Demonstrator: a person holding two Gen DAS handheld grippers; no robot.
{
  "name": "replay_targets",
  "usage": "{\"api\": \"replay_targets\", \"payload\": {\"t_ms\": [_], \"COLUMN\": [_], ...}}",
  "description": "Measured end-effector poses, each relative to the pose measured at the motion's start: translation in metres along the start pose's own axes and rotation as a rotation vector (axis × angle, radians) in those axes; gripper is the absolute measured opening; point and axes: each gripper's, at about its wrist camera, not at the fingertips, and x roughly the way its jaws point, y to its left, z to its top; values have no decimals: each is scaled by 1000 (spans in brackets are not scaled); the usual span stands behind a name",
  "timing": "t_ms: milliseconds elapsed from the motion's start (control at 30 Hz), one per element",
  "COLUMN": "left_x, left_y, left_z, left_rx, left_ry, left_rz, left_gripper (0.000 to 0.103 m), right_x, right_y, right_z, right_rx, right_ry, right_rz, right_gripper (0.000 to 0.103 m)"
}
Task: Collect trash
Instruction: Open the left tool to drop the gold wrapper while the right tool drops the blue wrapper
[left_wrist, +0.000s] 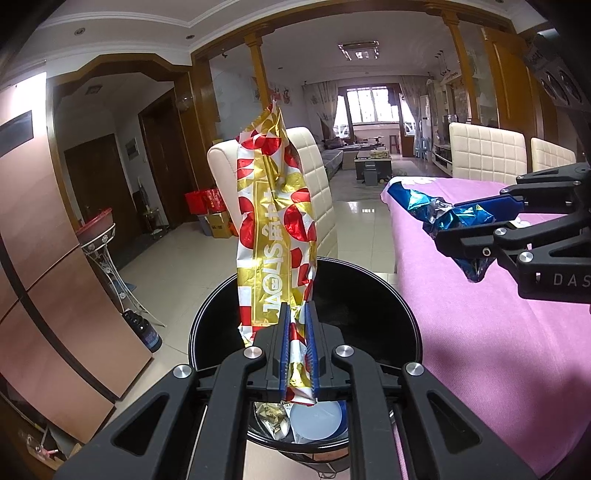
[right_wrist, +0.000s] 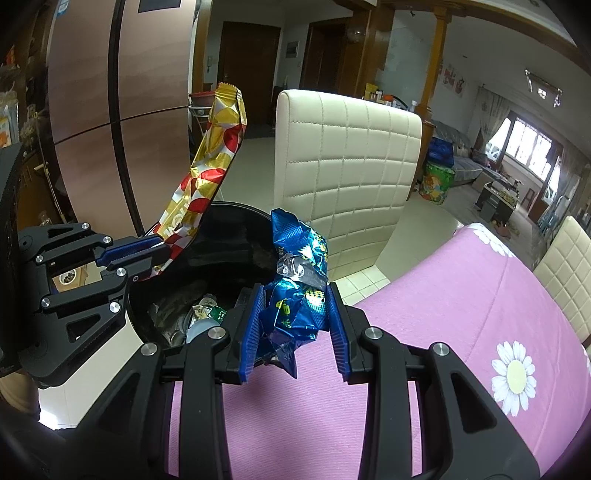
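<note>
My left gripper is shut on a long gold, red and white snack wrapper, which stands upright above the black trash bin. The left gripper and its wrapper also show in the right wrist view. My right gripper is shut on a crumpled blue foil wrapper, over the table edge beside the bin. It also shows in the left wrist view, holding the blue wrapper. Several pieces of trash lie inside the bin.
A table with a pink flowered cloth is on the right. Cream padded chairs stand behind the bin and along the table. A copper-coloured cabinet is on the left, with a white plant stand and a dark bottle on the floor.
</note>
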Motion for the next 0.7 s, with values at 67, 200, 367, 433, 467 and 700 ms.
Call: {"api": "replay_targets", "payload": {"t_ms": [67, 200, 367, 433, 467, 700], "left_x": [1, 5, -1, -4, -4, 1], "left_y": [-1, -1, -1, -2, -2, 8], "left_z": [-1, -3, -3, -3, -4, -4], "left_rx": [0, -13, -10, 6, 13, -18], "left_ry": [3, 27, -23, -36, -36, -7], "left_rz": [-3, -15, 22, 40, 48, 64], "left_gripper": [10, 36, 79, 79, 79, 79], "right_x": [0, -1, 0, 2, 3, 7], "right_y": [-1, 0, 0, 0, 0, 7], "right_z": [0, -1, -1, -1, 0, 3], "right_rx": [4, 6, 3, 5, 6, -10], "right_ry": [2, 2, 6, 8, 9, 16], "right_rz": [-1, -2, -4, -3, -2, 9], "right_gripper": [35, 35, 35, 35, 35, 36]}}
